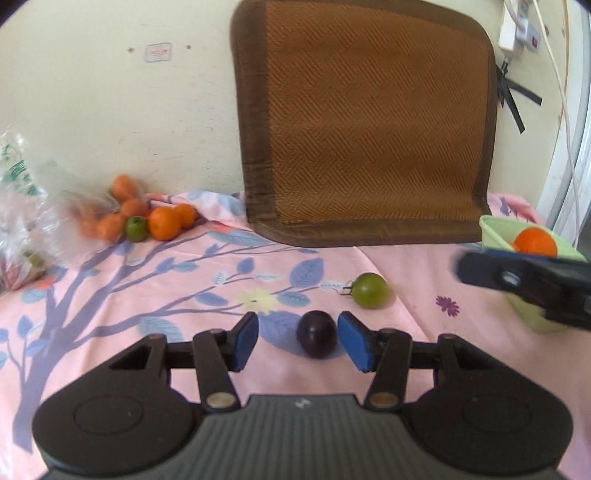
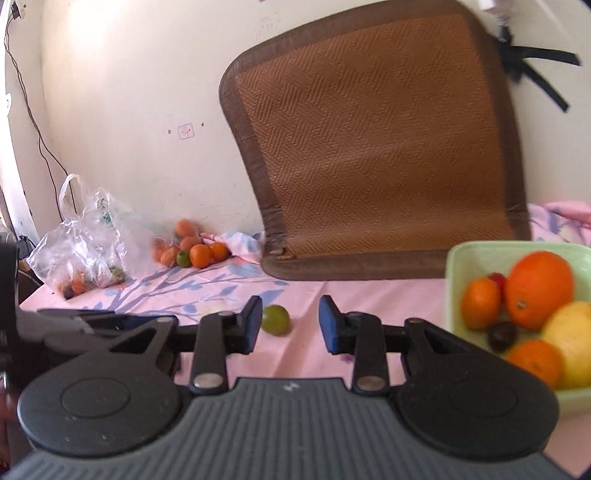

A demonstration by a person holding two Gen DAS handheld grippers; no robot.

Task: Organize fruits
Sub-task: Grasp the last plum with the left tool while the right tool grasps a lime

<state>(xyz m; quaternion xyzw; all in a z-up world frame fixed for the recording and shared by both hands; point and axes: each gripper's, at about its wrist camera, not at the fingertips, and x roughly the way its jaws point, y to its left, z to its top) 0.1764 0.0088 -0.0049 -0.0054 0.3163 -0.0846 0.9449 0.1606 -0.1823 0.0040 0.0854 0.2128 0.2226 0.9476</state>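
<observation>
My left gripper (image 1: 298, 341) is open, its blue pads on either side of a dark purple plum (image 1: 317, 339) that lies on the pink floral cloth; the plum sits nearer the right pad. A green tomato (image 1: 370, 290) lies just beyond, also in the right wrist view (image 2: 275, 319). My right gripper (image 2: 290, 325) is open and empty, hovering left of the pale green bowl (image 2: 456, 266); it shows in the left wrist view (image 1: 524, 284). The bowl holds oranges (image 2: 539, 290), a lemon (image 2: 570, 343) and a dark plum (image 2: 501, 335).
A heap of small oranges with a green fruit (image 1: 162, 223) lies at the back left beside a clear plastic bag (image 2: 81, 243) holding more fruit. A brown woven mat (image 1: 365, 125) leans against the wall. Cables and a power strip (image 1: 517, 29) hang at the right.
</observation>
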